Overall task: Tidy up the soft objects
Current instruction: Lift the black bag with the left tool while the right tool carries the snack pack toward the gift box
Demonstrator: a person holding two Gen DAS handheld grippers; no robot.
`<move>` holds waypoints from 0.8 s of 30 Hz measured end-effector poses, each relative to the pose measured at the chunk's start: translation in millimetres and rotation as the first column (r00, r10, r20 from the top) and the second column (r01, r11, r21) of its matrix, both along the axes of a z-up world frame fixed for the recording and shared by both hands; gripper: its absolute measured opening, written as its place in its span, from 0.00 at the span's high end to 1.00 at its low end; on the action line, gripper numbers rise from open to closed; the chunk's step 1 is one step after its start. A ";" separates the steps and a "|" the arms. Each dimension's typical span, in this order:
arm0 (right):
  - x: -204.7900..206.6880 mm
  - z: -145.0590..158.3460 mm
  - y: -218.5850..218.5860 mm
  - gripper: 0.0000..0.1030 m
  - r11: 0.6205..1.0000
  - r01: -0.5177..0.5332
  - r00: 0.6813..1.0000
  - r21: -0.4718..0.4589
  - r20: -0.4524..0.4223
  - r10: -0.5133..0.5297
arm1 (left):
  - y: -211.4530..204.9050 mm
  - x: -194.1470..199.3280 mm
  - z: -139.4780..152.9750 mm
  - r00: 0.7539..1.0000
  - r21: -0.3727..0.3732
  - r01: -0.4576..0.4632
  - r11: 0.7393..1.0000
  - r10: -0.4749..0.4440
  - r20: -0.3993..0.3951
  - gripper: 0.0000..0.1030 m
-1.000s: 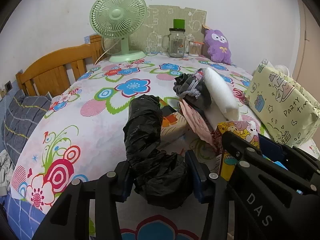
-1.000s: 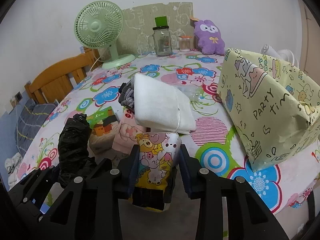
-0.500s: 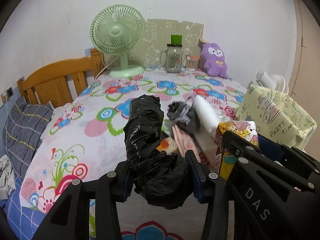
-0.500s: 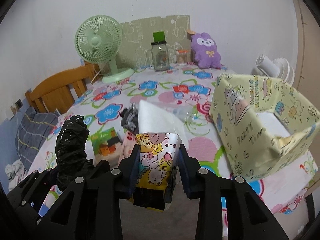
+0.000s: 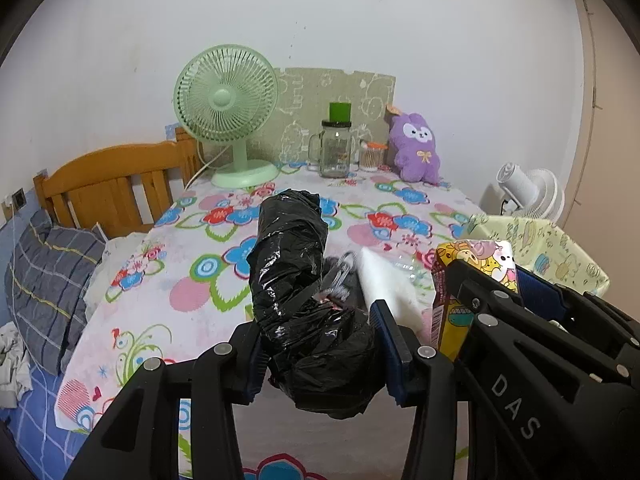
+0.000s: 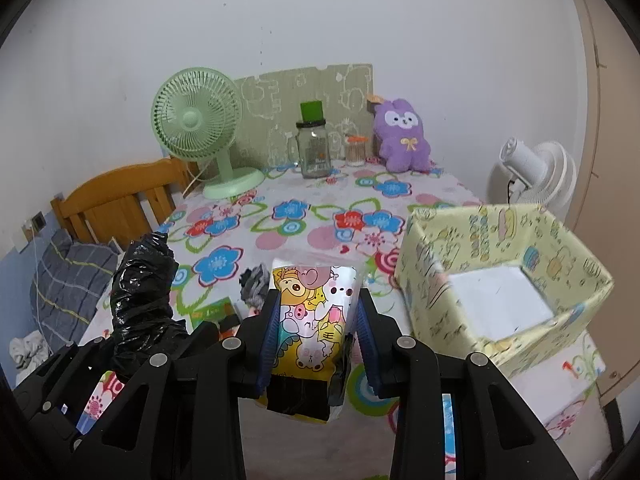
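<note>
The black plastic bag (image 5: 304,304) hid most of the grey cloth (image 5: 340,280) and part of the white pad (image 5: 390,292) behind it. The cartoon packet (image 6: 312,320) covered more of the pile. The box (image 6: 500,276) was blurred, its print unreadable.

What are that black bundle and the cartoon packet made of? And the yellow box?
Black bundle: thin plastic film, probably a bin bag; it is crinkled with glossy highlights. Cartoon packet: looks like printed plastic pouch film, smooth with a slight sheen and a sealed top edge. Yellow box: seems to be cardboard covered in matte printed paper; its walls stand stiff with sharp folded corners.
</note>
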State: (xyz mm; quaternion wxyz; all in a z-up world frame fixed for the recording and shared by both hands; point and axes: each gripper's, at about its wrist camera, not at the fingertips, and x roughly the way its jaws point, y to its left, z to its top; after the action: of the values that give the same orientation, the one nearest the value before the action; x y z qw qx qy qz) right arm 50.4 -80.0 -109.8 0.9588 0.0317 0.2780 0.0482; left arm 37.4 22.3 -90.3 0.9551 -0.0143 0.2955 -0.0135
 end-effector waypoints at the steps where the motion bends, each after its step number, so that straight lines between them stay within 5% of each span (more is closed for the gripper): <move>1: -0.4 3.1 -0.8 0.62 1.000 0.000 1.000 -0.003 0.002 0.000 | -1.5 -0.5 3.4 1.000 0.003 -0.002 1.000 0.002 0.005 0.53; 24: -2.1 54.2 -51.0 0.62 1.000 0.015 0.997 -0.026 0.073 -0.013 | -55.7 5.7 46.6 0.996 0.009 0.061 0.998 -0.061 0.065 0.53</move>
State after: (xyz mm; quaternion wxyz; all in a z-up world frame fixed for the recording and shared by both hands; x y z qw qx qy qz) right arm 48.3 -131.0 -55.6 0.9689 0.0191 0.2434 0.0389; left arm 43.1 -33.4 -43.7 0.9635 -0.0013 0.2643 -0.0421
